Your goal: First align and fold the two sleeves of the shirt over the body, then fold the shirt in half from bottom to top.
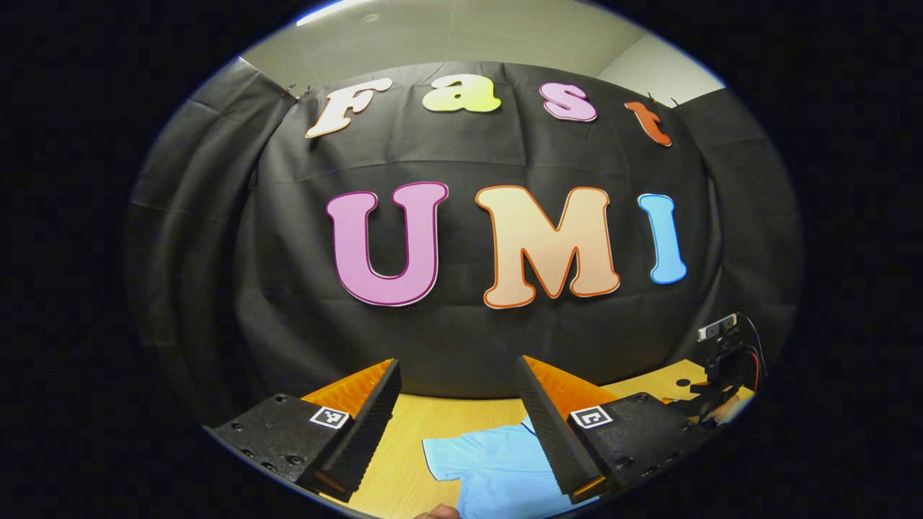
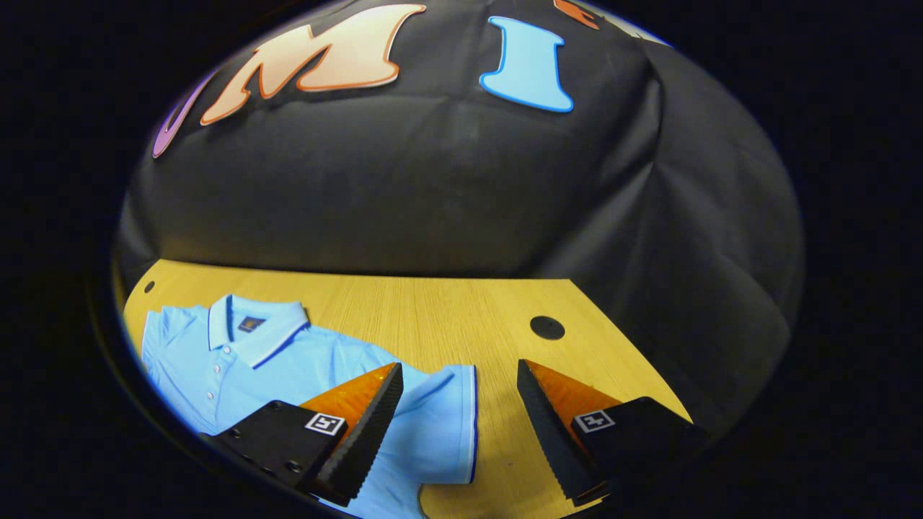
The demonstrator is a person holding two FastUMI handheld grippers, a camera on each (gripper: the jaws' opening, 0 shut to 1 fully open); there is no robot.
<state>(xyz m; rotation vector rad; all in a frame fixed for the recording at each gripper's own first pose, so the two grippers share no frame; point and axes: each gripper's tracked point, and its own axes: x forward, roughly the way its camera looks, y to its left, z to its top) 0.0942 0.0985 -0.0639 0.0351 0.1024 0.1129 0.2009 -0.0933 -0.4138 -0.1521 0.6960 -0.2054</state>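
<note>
A light blue polo shirt (image 2: 303,375) lies flat on the wooden table (image 2: 447,310), collar (image 2: 254,328) toward the booth wall. One short sleeve (image 2: 443,422) is spread out to the side. My right gripper (image 2: 458,375) hovers open just above that sleeve, with nothing between its fingers. My left gripper (image 1: 456,364) is also open and held higher, pointing toward the wall. Below it the shirt (image 1: 505,472) shows with its other sleeve (image 1: 441,455) spread out. The right gripper (image 1: 725,364) appears far off at the right in the left gripper view.
A round hole (image 2: 547,327) is cut in the tabletop beyond the sleeve, and a smaller one (image 2: 149,286) sits near the far left corner. The black cloth wall (image 2: 404,194) closes off the table's back and right sides. Part of a hand (image 1: 436,513) shows at the bottom edge.
</note>
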